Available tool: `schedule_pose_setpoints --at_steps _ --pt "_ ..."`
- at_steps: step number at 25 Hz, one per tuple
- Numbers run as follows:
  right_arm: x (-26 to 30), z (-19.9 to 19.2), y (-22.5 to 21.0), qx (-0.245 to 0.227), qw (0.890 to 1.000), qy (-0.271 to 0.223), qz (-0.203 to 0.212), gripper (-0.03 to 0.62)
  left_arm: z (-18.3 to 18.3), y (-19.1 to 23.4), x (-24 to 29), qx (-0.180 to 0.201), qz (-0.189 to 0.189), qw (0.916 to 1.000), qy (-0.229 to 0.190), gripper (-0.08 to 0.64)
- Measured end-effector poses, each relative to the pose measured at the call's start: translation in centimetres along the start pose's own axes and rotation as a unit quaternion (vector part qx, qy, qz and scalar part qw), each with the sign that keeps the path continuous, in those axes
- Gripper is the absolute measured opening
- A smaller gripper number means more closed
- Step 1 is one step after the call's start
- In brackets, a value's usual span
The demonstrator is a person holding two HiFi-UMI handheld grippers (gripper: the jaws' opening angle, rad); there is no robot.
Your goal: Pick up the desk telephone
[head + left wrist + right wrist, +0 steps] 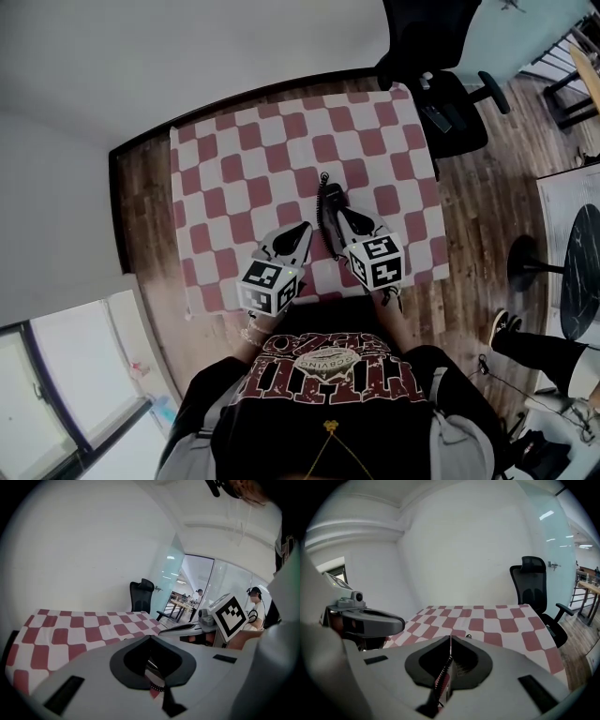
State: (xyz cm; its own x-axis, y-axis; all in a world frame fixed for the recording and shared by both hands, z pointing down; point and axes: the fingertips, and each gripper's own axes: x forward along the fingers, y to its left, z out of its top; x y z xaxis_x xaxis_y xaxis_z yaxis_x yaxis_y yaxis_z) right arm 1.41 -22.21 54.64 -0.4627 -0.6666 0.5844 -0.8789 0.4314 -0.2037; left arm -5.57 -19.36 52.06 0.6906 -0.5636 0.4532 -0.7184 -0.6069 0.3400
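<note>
The black telephone (329,199) lies on the red-and-white checked cloth (244,169), mostly hidden under my right gripper (339,212). Its coiled cord (325,234) runs back toward me between the two grippers. In the right gripper view the jaws (450,638) are shut, and the cord (439,680) and a bit of grille show below them. I cannot tell whether anything is pinched. My left gripper (306,226) hovers just left of the phone. Its jaws (150,636) are closed too, with a piece of cord (157,686) visible underneath.
A black office chair (441,94) stands past the table's far right corner. Dark wooden table edges (127,216) frame the cloth. On the floor to the right are another person's shoe (506,324) and a round dark table (581,272).
</note>
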Motion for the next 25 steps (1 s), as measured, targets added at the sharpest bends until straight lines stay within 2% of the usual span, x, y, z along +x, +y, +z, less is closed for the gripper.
schedule_pose_setpoints --at_steps 14,22,23,25 --pt "2.9 -2.9 -0.8 -0.002 0.999 0.050 -0.004 0.023 -0.2 1.0 0.6 -0.003 0.002 1.0000 0.008 0.000" --pt "4.1 -3.4 -1.8 -0.037 0.997 0.059 -0.035 0.025 -0.7 1.7 0.9 -0.012 0.007 0.9998 0.014 0.000" --pt "4.2 -3.4 -1.9 -0.039 0.997 0.057 -0.038 0.028 -0.8 1.8 0.9 -0.014 0.007 0.9998 0.015 0.000" --pt "4.4 -3.4 -2.0 -0.038 0.997 0.058 -0.044 0.093 -0.8 1.9 0.9 -0.015 0.008 0.9997 0.016 0.000"
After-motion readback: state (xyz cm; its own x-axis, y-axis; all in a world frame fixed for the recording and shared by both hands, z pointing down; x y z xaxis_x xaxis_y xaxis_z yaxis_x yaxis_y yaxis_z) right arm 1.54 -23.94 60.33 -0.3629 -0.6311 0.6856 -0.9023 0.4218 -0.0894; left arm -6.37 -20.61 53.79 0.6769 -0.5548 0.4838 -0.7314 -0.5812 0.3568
